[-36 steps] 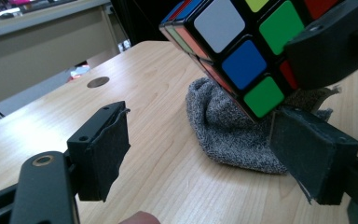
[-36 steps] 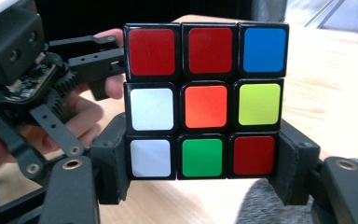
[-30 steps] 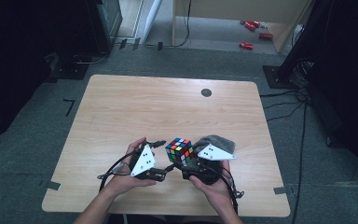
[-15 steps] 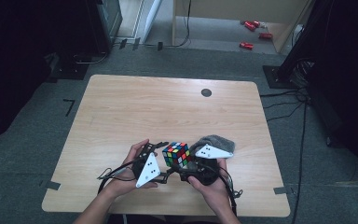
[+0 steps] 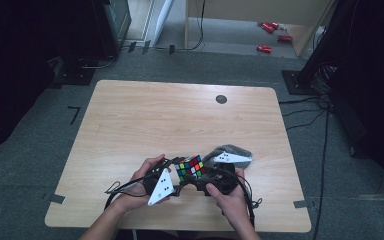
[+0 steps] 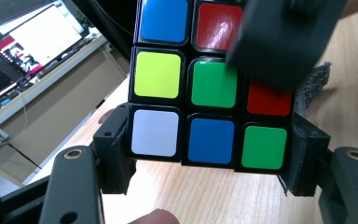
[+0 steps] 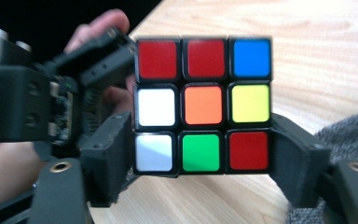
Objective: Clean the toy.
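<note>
Wooden worktop (image 5: pixel 130 120) above grey carpet. Left claw (image 6: pixel 209 154), jaws just closing, clamps the puzzle cube (image 5: pixel 190 167); right claw (image 7: pixel 200 163), jaws just opening, flanks its bottom row, contact unclear

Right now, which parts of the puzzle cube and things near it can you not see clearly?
- Puzzle cube, left gripper view: top row cut by the frame edge; a blurred dark gripper part hides its upper right.
- Grey cloth, high view: partly under the right gripper's grey plate.
- Red objects on the floor, high view: too small to identify.
</note>
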A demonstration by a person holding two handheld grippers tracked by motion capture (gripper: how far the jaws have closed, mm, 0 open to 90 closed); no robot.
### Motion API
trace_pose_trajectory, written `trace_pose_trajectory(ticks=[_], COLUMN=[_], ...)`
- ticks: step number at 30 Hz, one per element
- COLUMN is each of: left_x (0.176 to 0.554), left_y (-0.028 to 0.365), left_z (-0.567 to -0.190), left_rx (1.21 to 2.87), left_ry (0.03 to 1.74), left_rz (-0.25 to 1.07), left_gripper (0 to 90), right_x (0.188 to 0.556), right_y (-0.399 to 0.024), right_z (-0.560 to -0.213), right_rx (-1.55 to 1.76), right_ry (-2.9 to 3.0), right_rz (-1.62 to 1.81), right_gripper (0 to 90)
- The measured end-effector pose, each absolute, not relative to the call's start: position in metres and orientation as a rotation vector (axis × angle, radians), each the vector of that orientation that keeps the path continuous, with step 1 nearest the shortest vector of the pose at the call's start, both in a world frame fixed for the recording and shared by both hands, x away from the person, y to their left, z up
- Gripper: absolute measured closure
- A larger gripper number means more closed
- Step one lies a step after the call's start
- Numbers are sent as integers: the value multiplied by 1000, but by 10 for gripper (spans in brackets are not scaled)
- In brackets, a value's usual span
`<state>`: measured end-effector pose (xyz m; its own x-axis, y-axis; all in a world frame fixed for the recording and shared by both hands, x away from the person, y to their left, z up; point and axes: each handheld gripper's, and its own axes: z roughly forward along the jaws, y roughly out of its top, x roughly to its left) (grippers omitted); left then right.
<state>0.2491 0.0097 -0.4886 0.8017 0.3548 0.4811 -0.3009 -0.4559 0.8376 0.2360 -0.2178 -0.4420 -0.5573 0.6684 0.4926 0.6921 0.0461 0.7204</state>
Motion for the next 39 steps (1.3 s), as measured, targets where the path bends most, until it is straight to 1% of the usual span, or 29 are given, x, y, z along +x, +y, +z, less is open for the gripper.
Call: trace_pose_trajectory(ticks=[3, 6, 8, 11, 15, 17, 19, 21, 24, 28, 32, 33, 36, 39], left_x=[252, 256, 259, 262, 266, 268, 271, 273, 276, 279, 279, 278, 281, 281], left_y=[12, 15, 18, 23, 28, 31, 36, 39, 43, 45, 45, 45, 45, 44], left_z=[-488, -485, -482, -478, -474, -472, -470, -470, -470, -469, -468, -468, -467, -467], left_rx=[1910, 1917, 1922, 1928, 1920, 1910, 1900, 1897, 1885, 1871, 1869, 1867, 1859, 1863], left_ry=[86, 159, 224, 270, 324, 353, 374, 392, 426, 463, 481, 492, 524, 536], left_rz=[737, 668, 598, 526, 459, 411, 330, 321, 318, 282, 261, 262, 202, 197], left_gripper=[337, 337, 337, 339, 340, 341, 341, 342, 342, 342, 343, 343, 347, 347], right_x=[236, 236, 236, 237, 243, 246, 250, 253, 257, 266, 273, 274, 277, 277], right_y=[-227, -239, -247, -255, -265, -267, -268, -268, -266, -264, -269, -269, -269, -268], right_z=[-434, -428, -427, -429, -442, -451, -460, -468, -479, -497, -512, -514, -518, -522], right_rx=[-1463, -1480, -1502, -1540, -1639, -1680, -1684, -1689, -1694, -1677, -1740, -1745, -1764, -1765], right_ry=[-2240, -2238, -2267, -2366, -2500, -2585, -2655, -2669, -2725, -2791, -2769, -2772, -2780, -2794], right_rz=[-1655, -1751, -1802, -1875, -1885, -1864, -1836, -1790, -1698, -1540, -1434, -1415, -1367, -1339], right_gripper=[245, 232, 223, 215, 205, 186, 159, 129, 122, 64, 61, 63, 65, 68])
